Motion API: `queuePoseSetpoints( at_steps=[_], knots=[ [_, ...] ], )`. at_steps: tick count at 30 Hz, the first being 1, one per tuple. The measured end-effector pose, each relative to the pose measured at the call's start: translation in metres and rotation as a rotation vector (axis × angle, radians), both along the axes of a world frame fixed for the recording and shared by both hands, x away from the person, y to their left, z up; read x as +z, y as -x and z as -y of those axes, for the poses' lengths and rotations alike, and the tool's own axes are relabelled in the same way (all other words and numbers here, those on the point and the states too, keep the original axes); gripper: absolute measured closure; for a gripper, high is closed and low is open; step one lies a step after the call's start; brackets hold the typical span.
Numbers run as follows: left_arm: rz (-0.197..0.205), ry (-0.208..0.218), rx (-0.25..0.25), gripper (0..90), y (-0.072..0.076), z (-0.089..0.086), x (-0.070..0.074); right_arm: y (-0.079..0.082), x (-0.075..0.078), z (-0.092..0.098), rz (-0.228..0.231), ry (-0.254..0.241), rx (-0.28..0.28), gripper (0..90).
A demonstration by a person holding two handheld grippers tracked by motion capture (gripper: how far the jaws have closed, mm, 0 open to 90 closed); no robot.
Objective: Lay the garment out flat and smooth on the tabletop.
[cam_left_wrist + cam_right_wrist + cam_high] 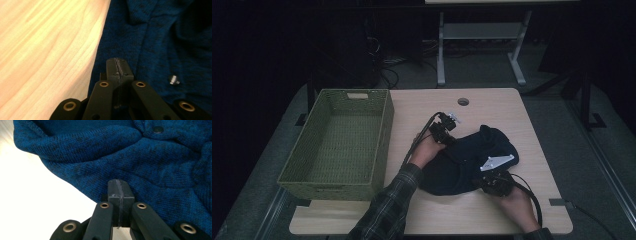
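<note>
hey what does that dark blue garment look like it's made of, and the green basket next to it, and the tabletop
The garment looks like soft knitted fabric, perhaps wool or fleece: fine loops and dark flecks show up close, plus a small snap that looks like metal. The basket seems to be woven or moulded plastic, matte green with a perforated pattern. The table looks like pale wood or wood-grain laminate, smooth.

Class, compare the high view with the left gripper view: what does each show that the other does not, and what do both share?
High view alone: the green woven plastic basket left of the garment, the right gripper, and both of the person's hands. Left gripper view alone: a small silver metal snap stud on the knit, and the left gripper with its jaws shut together. Shared: the dark blue knitted garment lying on the light wooden table.
</note>
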State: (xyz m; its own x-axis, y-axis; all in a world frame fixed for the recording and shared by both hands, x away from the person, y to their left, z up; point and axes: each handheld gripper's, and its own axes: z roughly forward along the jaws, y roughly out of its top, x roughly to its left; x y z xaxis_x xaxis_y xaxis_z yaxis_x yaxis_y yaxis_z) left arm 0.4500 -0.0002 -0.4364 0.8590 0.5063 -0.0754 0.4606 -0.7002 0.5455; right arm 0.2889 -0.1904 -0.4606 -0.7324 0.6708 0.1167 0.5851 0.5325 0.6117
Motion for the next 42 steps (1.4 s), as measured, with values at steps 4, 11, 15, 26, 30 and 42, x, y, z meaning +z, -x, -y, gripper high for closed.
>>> queuePoseSetpoints(
  at_steps=[4,11,15,26,30,42],
  knots=[
    [-0.024,-0.022,0.006,90.0,-0.003,0.003,-0.011,0.000,0.000,0.000,0.000,0.000,0.002,89.9],
    [-0.033,-0.035,0.004,90.0,-0.002,0.004,-0.013,0.000,0.000,0.000,0.000,-0.001,0.001,89.9],
    [-0.048,-0.041,0.005,90.0,-0.001,0.002,-0.013,0.000,0.000,0.001,-0.003,0.001,0.003,89.9],
    [-0.069,-0.051,0.001,90.0,0.016,-0.010,-0.012,-0.001,0.003,0.012,-0.008,0.035,-0.022,89.9],
    [-0.071,-0.050,0.004,90.0,0.025,-0.015,-0.011,-0.003,0.003,0.019,-0.012,0.040,-0.044,89.9],
    [-0.113,-0.010,-0.011,90.0,0.054,-0.040,-0.013,-0.015,0.002,0.034,-0.002,0.040,-0.090,89.9]
  ],
)
